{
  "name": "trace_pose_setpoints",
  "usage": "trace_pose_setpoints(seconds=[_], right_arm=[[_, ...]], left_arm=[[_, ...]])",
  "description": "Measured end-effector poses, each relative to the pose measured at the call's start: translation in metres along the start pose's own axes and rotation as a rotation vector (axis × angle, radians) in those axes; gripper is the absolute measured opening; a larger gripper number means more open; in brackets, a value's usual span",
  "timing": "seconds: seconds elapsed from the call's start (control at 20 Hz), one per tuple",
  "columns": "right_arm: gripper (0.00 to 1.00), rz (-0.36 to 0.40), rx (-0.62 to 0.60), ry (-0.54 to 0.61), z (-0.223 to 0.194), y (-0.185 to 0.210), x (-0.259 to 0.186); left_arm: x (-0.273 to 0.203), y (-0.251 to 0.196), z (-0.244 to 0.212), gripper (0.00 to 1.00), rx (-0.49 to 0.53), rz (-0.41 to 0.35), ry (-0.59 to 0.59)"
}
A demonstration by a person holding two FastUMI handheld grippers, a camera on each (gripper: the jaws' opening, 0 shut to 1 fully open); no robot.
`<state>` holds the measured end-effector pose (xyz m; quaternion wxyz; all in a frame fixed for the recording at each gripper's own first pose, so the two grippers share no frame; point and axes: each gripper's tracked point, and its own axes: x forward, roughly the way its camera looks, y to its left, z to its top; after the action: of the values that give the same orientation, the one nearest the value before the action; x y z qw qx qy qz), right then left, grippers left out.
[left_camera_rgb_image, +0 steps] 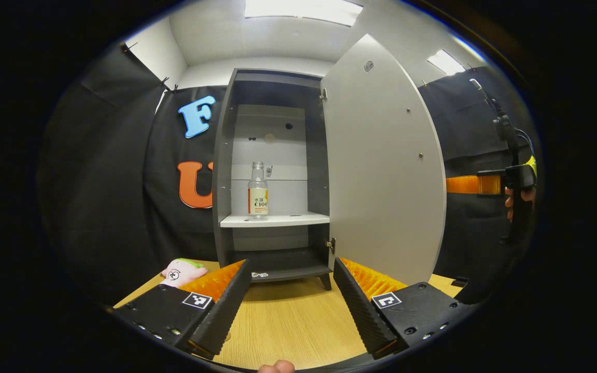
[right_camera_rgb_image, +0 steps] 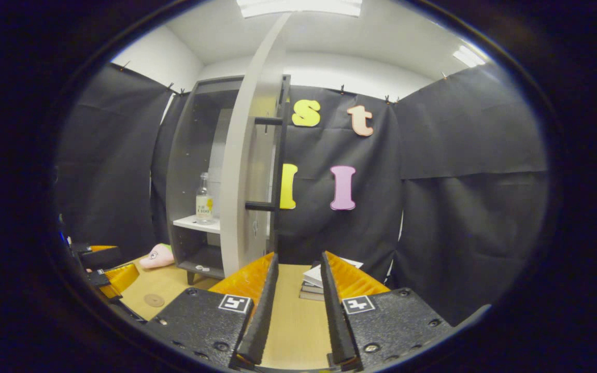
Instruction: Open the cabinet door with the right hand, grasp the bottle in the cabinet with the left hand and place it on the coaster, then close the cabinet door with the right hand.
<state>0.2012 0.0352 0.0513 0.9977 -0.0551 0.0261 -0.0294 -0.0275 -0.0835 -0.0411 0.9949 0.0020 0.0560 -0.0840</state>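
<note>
A clear bottle (left_camera_rgb_image: 257,191) with a white and orange label stands upright on the white shelf (left_camera_rgb_image: 278,219) inside the grey cabinet (left_camera_rgb_image: 224,171). The cabinet door (left_camera_rgb_image: 384,160) is swung wide open to the right. My left gripper (left_camera_rgb_image: 291,264) is open and empty over the table, well short of the cabinet. My right gripper (right_camera_rgb_image: 298,259) is open, with the door's black handle (right_camera_rgb_image: 278,166) just ahead of it, up and to the left, not touching it. The right gripper view also has the bottle (right_camera_rgb_image: 204,202), the door's edge (right_camera_rgb_image: 241,171) and a small round coaster (right_camera_rgb_image: 154,299) on the table.
A pink plush toy (left_camera_rgb_image: 183,271) lies on the wooden table (left_camera_rgb_image: 293,321) left of the cabinet. A stack of books (right_camera_rgb_image: 313,284) sits near the wall behind the door. A hand holds the right gripper (left_camera_rgb_image: 472,184) beyond the door's free edge.
</note>
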Motion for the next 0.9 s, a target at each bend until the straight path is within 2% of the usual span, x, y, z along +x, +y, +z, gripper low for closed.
trace_pose_setpoints(seconds=[0.15, 0.2, 0.3, 0.4, 0.5, 0.7, 0.9], right_arm=[[0.64, 0.017, 0.034, 0.008, -0.007, 0.002, 0.006], [0.73, 0.017, 0.045, 0.016, -0.009, 0.001, 0.007], [0.84, 0.013, 0.071, 0.015, -0.011, -0.002, 0.010], [0.89, 0.010, 0.095, 0.009, -0.012, -0.006, 0.012], [0.93, 0.010, 0.110, 0.006, -0.013, -0.007, 0.014], [0.93, 0.009, 0.090, -0.014, -0.011, -0.008, 0.016], [0.93, 0.007, 0.099, -0.024, -0.010, -0.008, 0.019]], left_arm=[[0.002, 0.005, 0.001, 0.96, 0.004, 0.018, 0.001], [0.002, 0.008, 0.003, 0.96, 0.006, 0.024, -0.001], [0.007, 0.014, 0.009, 0.96, 0.015, 0.036, -0.014], [0.014, 0.021, 0.022, 0.96, 0.029, 0.045, -0.044], [0.027, 0.024, 0.034, 0.96, 0.028, 0.039, -0.057], [0.061, 0.025, 0.066, 0.96, -0.002, 0.001, -0.093], [0.113, 0.042, 0.100, 0.96, 0.028, 0.031, -0.134]])
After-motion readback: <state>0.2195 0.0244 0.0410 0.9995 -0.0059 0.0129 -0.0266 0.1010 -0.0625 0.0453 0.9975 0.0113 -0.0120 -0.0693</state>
